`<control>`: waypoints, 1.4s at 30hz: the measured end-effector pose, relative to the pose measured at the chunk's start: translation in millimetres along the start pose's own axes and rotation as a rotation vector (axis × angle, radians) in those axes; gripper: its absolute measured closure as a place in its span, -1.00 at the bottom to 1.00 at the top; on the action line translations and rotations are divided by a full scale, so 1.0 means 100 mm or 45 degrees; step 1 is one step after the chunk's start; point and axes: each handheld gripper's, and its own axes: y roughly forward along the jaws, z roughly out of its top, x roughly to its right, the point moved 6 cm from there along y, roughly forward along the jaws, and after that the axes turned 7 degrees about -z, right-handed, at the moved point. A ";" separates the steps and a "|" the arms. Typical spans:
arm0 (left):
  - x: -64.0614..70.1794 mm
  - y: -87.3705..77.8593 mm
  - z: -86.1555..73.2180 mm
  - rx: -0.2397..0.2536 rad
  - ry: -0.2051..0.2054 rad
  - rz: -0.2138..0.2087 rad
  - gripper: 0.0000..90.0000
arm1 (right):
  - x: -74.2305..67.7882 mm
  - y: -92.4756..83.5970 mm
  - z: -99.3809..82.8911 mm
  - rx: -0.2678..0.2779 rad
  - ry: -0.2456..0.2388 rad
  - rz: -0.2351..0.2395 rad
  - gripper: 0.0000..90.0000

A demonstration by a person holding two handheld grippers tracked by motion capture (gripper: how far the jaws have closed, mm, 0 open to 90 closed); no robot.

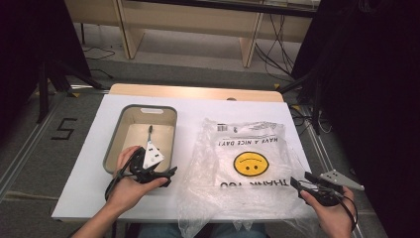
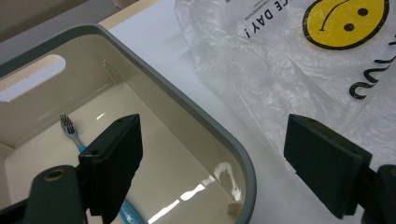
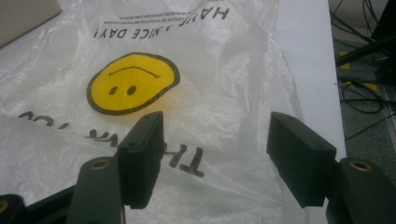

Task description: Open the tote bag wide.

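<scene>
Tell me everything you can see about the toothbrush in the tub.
The toothbrush lies flat on the floor of the grey-rimmed cream tub, its dark bristled head toward the wall with the handle slot. The neck looks pale and the handle light blue, likely plastic. The left gripper hovers open above it, one jaw hiding part of the handle. Nothing grips it.

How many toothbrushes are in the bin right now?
1. A single toothbrush lies on the floor of the grey-rimmed bin, bristle head toward the far handle end. The left hand-held gripper covers part of the bin's near end, so another could be hidden there.
</scene>
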 end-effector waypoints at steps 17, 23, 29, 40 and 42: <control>0.60 0.08 0.04 -0.046 0.118 -0.139 -0.53 | 0.05 0.02 -0.01 -0.054 -0.008 -0.024 -0.20; 0.78 0.18 -0.03 -0.106 0.125 -0.209 -0.50 | 0.13 0.07 -0.04 -0.113 0.003 -0.073 -0.21; 0.93 0.34 -0.15 -0.219 0.115 -0.311 -0.51 | 0.24 0.08 -0.10 -0.177 0.004 -0.123 -0.23; 1.05 0.56 -0.32 -0.355 0.101 -0.367 -0.41 | 0.31 0.15 -0.26 -0.324 0.040 -0.136 -0.16; 1.05 0.59 -0.34 -0.372 0.090 -0.362 -0.35 | 0.31 0.16 -0.27 -0.338 0.044 -0.136 -0.10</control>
